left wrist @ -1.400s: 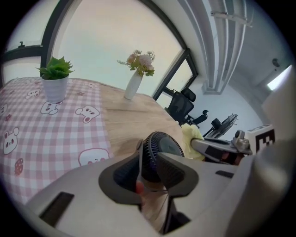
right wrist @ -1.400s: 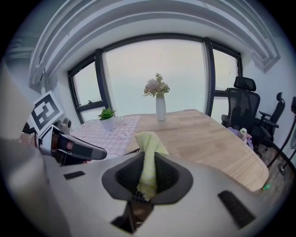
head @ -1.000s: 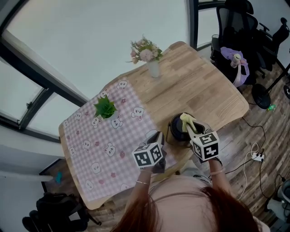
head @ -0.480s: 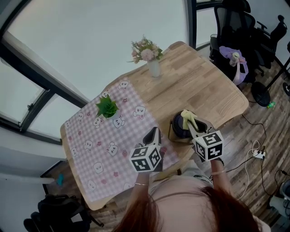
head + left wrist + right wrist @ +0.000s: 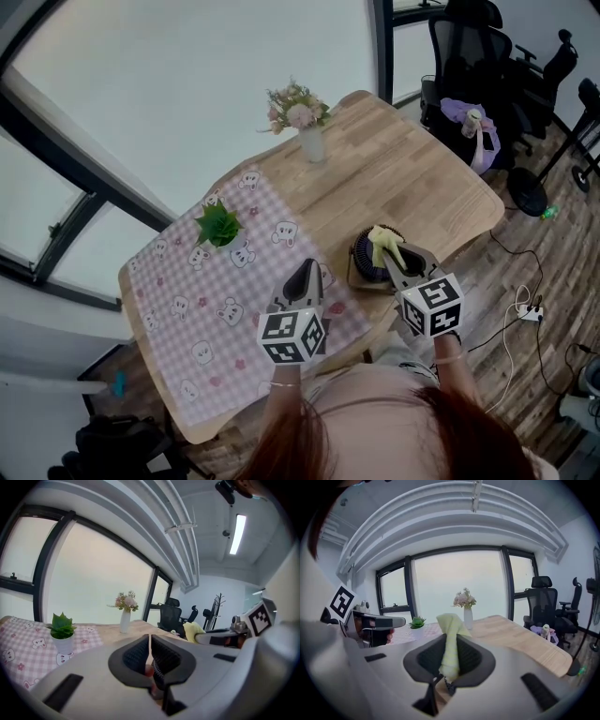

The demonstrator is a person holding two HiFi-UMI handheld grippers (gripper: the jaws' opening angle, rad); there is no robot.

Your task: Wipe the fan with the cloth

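Head view: right gripper [image 5: 390, 260] jaws pinch the cloth [image 5: 381, 240]; left gripper [image 5: 307, 269] jaws closed, empty.

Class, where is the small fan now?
Head view: the fan stands by the near edge of the table, right of the checked tablecloth, under the cloth held by the right tongs.

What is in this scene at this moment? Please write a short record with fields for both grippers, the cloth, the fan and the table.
left gripper: shut, nothing between its jaws
right gripper: shut on the cloth
cloth: pale yellow, pinched between the jaws, its end sticking out past them
fan: small, dark, near the table's near edge, partly behind the cloth; contact cannot be told
table: wood, with a checked mat, a potted plant and a vase of flowers
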